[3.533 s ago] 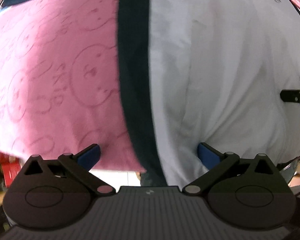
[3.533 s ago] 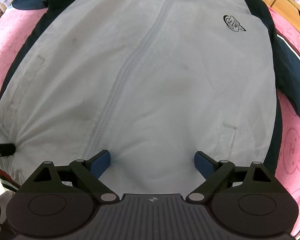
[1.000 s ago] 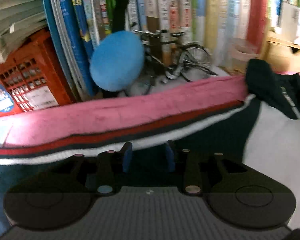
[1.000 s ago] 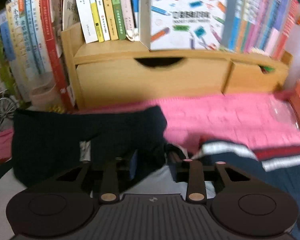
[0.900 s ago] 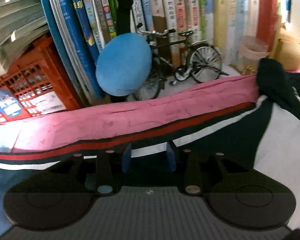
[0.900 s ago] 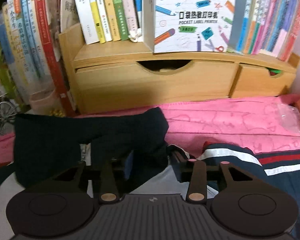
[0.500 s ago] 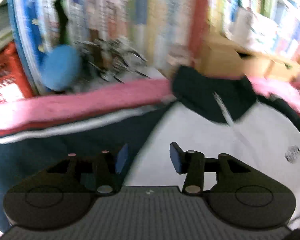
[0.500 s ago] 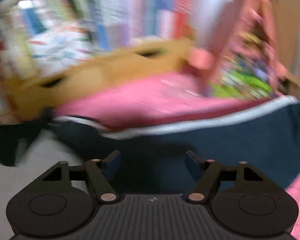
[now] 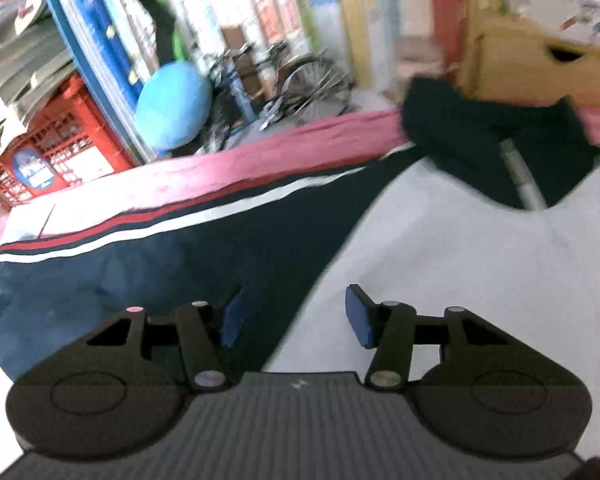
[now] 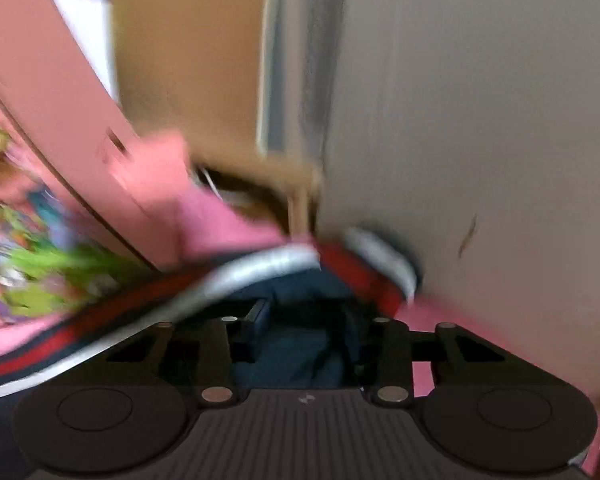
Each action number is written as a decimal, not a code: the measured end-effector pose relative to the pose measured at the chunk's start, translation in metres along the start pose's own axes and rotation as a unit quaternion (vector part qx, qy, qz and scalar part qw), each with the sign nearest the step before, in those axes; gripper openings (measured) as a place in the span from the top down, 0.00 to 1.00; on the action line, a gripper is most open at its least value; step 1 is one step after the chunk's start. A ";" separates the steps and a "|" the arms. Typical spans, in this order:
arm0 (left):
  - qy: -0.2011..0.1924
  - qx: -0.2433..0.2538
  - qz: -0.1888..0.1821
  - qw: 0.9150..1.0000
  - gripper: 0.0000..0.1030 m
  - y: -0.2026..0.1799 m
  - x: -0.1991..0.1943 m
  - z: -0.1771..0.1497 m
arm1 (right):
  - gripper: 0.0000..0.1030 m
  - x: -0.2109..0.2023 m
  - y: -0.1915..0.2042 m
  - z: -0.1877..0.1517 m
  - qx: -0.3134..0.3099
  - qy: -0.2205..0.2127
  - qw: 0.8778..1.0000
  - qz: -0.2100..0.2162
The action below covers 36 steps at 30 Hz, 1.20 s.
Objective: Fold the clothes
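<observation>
On the pink blanket (image 9: 260, 160) lies the jacket (image 9: 460, 264), white front up, navy collar toward the bookshelf (image 9: 260, 12). Left gripper (image 9: 292, 316): above the jacket's navy sleeve seam, jaws just opening, partly spread, nothing between. Right gripper (image 10: 300, 320): blurred; jaws just closing around the navy sleeve (image 10: 296, 340) near its striped cuff; pad contact unclear.

A long row of books (image 9: 228, 12) stands at the back, blurred. A red crate (image 9: 56, 148) sits at the left, under a stack of papers. A round blue cushion (image 9: 174, 106) leans by a small toy bicycle (image 9: 296, 80). A wooden box with a drawer (image 9: 540, 68) stands to the right. A pink cloth (image 9: 260, 160) covers the surface below. On the other side is a plain grey wall (image 10: 480, 120).
</observation>
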<state>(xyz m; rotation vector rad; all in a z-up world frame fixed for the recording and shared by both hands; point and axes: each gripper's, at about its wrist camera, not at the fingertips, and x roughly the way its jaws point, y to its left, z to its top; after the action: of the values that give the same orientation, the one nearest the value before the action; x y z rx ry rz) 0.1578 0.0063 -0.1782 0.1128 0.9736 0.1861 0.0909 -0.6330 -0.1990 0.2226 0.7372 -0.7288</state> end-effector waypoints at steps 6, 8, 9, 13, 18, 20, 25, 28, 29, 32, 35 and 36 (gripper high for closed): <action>-0.011 0.033 -0.060 0.998 0.48 -0.047 -0.045 -0.028 | 0.48 -0.119 0.127 -0.077 -0.167 -0.005 0.952 0.256; 0.012 0.032 -0.056 0.998 0.48 -0.052 -0.043 -0.041 | 0.48 -0.151 0.179 -0.117 -0.220 0.012 0.919 0.329; 0.022 0.033 -0.047 0.998 0.47 -0.052 -0.041 -0.048 | 0.48 -0.167 0.205 -0.137 -0.245 0.020 0.898 0.364; 0.038 0.024 0.010 0.999 0.43 -0.030 -0.033 -0.073 | 0.50 -0.177 0.252 -0.169 -0.301 0.029 0.874 0.381; 0.041 -0.022 0.061 0.997 0.32 0.019 -0.027 -0.087 | 0.41 -0.128 0.194 -0.133 -0.304 -0.010 0.906 0.294; 0.046 -0.027 0.082 0.995 0.33 0.030 -0.024 -0.089 | 0.38 -0.111 0.169 -0.105 -0.281 -0.002 0.934 0.221; 0.039 -0.020 0.049 0.998 0.39 0.034 -0.040 -0.098 | 0.49 -0.136 0.138 -0.078 -0.262 -0.021 0.951 0.162; 0.032 0.003 -0.003 0.999 0.39 0.024 -0.057 -0.115 | 0.41 -0.191 0.148 -0.096 -0.261 -0.034 0.934 0.241; 0.033 0.010 -0.022 0.999 0.39 0.022 -0.063 -0.123 | 0.40 -0.209 0.154 -0.107 -0.260 -0.028 0.929 0.262; 0.039 0.047 -0.062 0.996 0.38 0.015 -0.080 -0.155 | 0.41 -0.254 0.178 -0.141 -0.264 0.007 0.908 0.324; 0.029 0.091 -0.076 0.993 0.38 0.016 -0.104 -0.194 | 0.44 -0.287 0.200 -0.191 -0.300 0.054 0.885 0.351; 0.030 0.099 -0.080 0.991 0.37 0.019 -0.112 -0.205 | 0.45 -0.298 0.201 -0.211 -0.317 0.066 0.879 0.350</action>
<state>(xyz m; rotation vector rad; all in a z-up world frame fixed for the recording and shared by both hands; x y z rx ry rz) -0.0754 0.0037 -0.1983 0.2105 1.0556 -0.0552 -0.0377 -0.2386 -0.1626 -0.0702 0.9122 0.2379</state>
